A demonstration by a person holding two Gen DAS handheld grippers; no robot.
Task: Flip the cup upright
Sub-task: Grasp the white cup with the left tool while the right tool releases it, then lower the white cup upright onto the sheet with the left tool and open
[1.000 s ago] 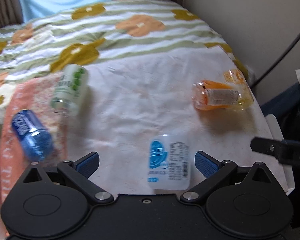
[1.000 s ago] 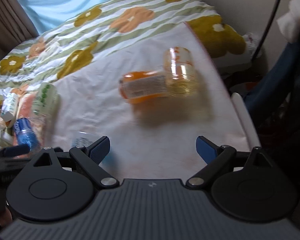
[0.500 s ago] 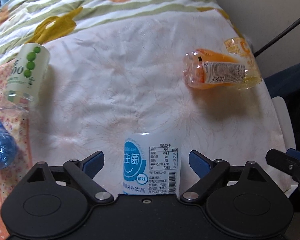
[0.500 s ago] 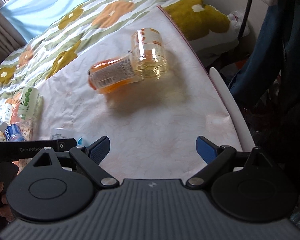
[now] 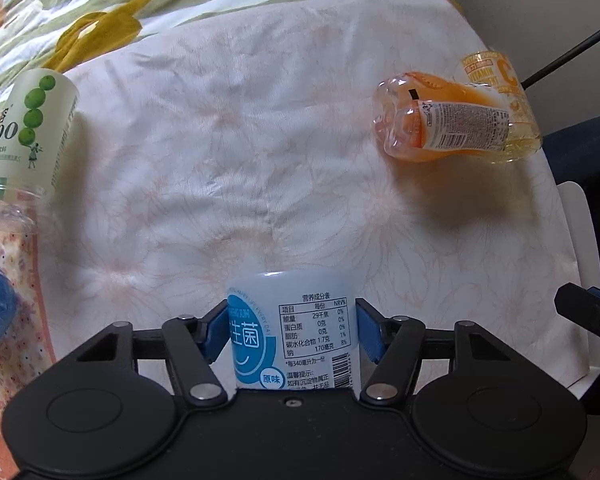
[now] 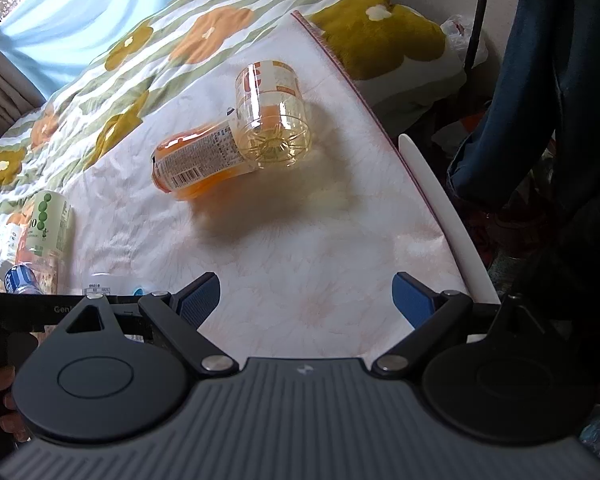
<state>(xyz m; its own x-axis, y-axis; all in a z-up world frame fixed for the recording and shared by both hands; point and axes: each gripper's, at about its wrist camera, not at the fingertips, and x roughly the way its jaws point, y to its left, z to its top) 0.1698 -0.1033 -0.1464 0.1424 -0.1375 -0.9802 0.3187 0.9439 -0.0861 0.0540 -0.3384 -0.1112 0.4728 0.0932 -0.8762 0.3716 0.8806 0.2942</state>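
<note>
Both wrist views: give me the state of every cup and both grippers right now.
blue-label cup: lying, clamped in left gripper
left gripper: shut on it
right gripper: open, holding nothing
orange cup: on its side
yellow clear cup: on its side, against orange cup
green-dot cup: on its side

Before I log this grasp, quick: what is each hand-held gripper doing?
Left hand-held gripper: closed on the blue-label bottle.
Right hand-held gripper: open, holding nothing.
</note>
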